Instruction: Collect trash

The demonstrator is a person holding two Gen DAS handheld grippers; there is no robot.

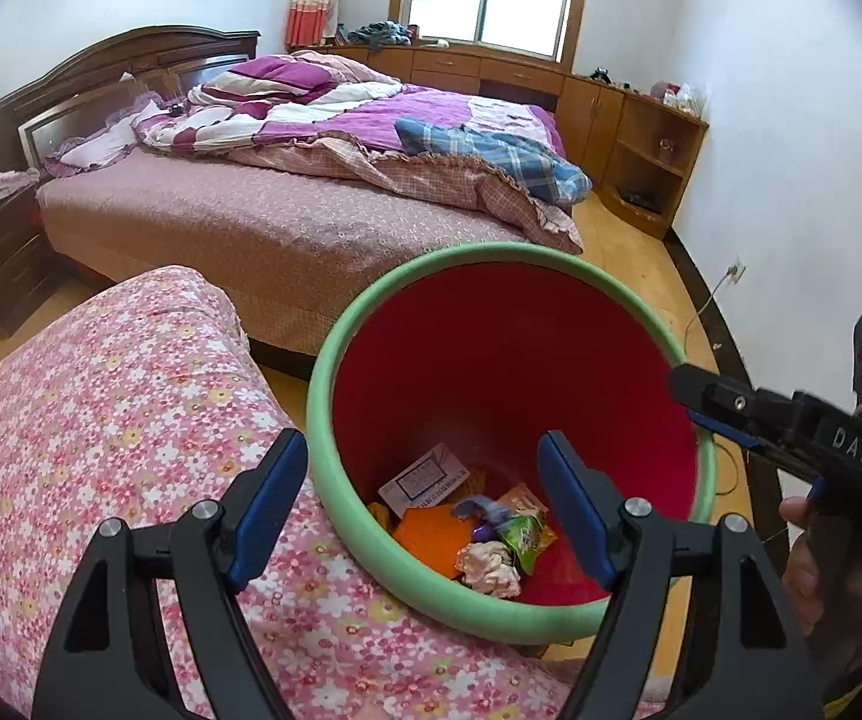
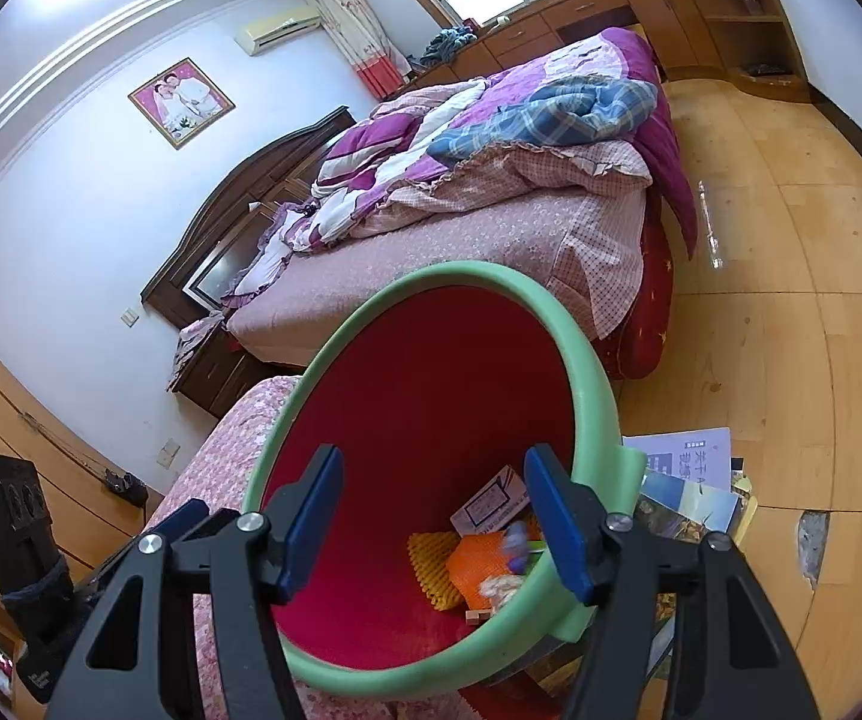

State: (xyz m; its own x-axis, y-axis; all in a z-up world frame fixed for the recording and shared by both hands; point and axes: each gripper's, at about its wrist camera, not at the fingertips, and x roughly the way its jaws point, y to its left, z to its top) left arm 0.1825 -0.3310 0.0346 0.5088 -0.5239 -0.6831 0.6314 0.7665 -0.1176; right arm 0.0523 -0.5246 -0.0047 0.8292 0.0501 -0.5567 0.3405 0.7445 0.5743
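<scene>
Holding over a red bin with a green rim (image 1: 335, 372), both tongs pointed down into its mouth. The left gripper (image 1: 425, 504) had its blue pads spread wide with nothing between them, one pad over a pink floral cushion (image 1: 101, 420) and the other over the bin's opening. The right gripper (image 2: 431, 516) was likewise spread and empty.

Trash already lay at the bottom of the bin: a printed card (image 1: 425, 477), an orange piece (image 1: 433, 537), a green wrapper (image 1: 526, 537), crumpled tissue (image 1: 490, 567) and a small purple scrap (image 1: 481, 510). Judging by this, much of the collecting looked done.

Loose papers (image 2: 691, 474) lay on the wooden floor (image 2: 790, 312) just beside the bin; whether they counted as trash could not be told.
</scene>
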